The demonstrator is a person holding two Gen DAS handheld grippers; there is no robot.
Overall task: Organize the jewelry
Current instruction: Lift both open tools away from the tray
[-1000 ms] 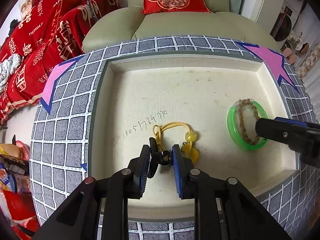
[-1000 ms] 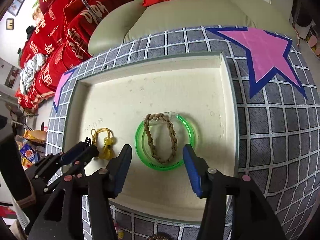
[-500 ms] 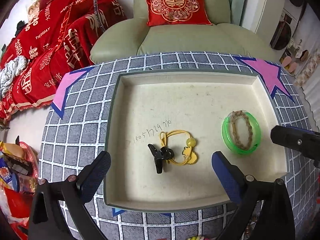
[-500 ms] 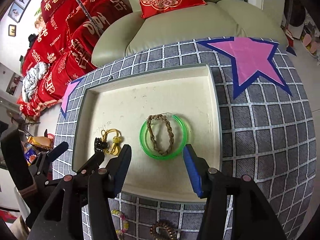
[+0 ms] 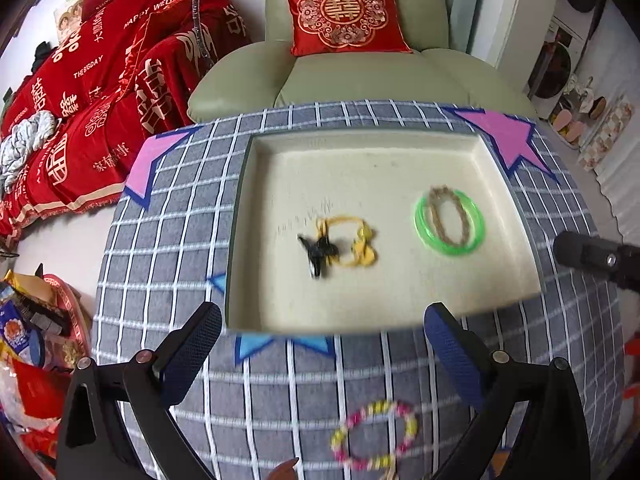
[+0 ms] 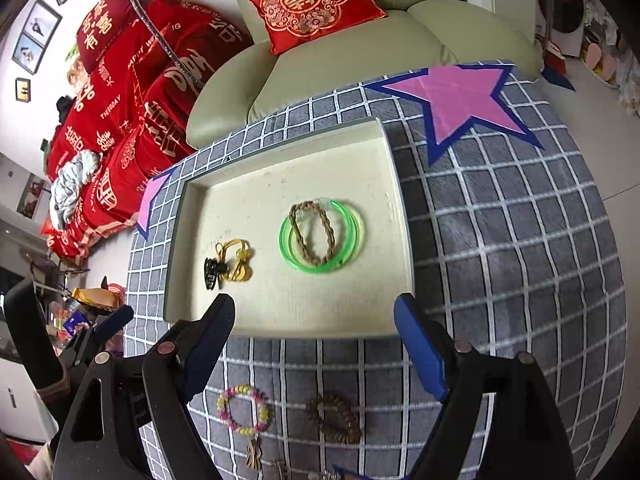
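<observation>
The shallow cream rectangular tray [image 6: 402, 240] is the landmark: inside it lie a translucent green plastic bangle [image 6: 322, 236] with a brown braided cord bracelet [image 6: 312, 232] laid within its ring, and, to their left, a black hair clip [image 6: 212, 272] touching a yellow cord charm [image 6: 240, 260]. What is not yet sorted sits on the grey checked cloth surface [image 6: 520, 260], on the near side of the tray's front wall: a pink-and-yellow beaded bracelet [image 5: 374, 436] and, to its right, a dark brown wooden bead bracelet [image 6: 334, 418]. The left tongs [image 5: 320, 356] gape wide and hold nothing, with the beaded bracelet lying flat just below their tips, slightly right of centre. The right tongs [image 6: 316, 344], equally wide and unladen, hang almost directly over the brown beads. Judging by this, each hand is nearer its own bracelet, and a short pull back and down, away from the tray, would likely serve both.
</observation>
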